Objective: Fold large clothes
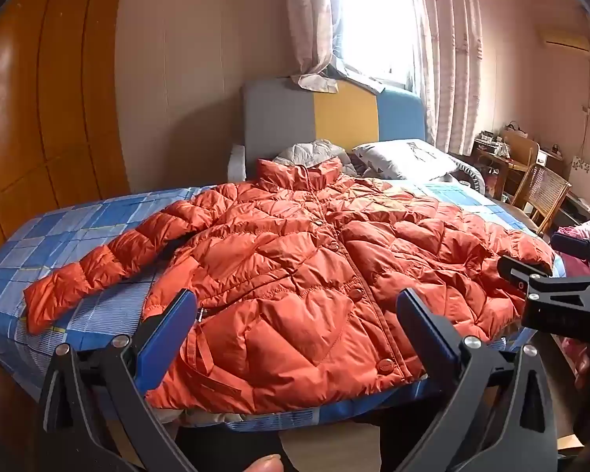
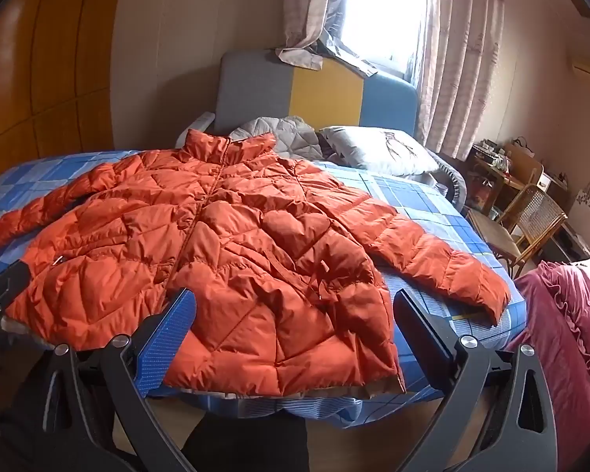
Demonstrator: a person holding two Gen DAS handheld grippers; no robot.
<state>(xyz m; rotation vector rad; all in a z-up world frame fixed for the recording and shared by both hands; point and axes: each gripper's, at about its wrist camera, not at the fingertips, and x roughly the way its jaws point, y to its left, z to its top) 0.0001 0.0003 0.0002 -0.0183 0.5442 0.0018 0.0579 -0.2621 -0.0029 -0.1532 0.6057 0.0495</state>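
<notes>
On the blue checked bed sheet point(image 1: 70, 232) an orange padded jacket point(image 1: 295, 275) lies spread flat, front up, snaps closed, collar toward the headboard point(image 1: 334, 118) and hem at the near edge of the bed. Both sleeves reach outward.

From the left wrist view, the wooden wardrobe point(image 1: 47, 110) fills the left side, and one sleeve stretches along the sheet to its cuff. The left gripper point(image 1: 295, 326) hovers over the hem with its jaws spread wide and nothing between them. At the right edge the right gripper point(image 1: 531, 275) pokes in, covering part of the far sleeve.

From the right wrist view, the right gripper point(image 2: 295, 326) likewise hangs released and empty above the hem. This view alone shows the other sleeve whole, angled toward the bed's right side, and a pink ruffled quilt point(image 2: 570, 334) beside the bed. A grey pillow point(image 2: 377, 149) lies behind the collar, and a cane chair point(image 2: 531, 220) stands by the cluttered desk point(image 2: 491, 161).
</notes>
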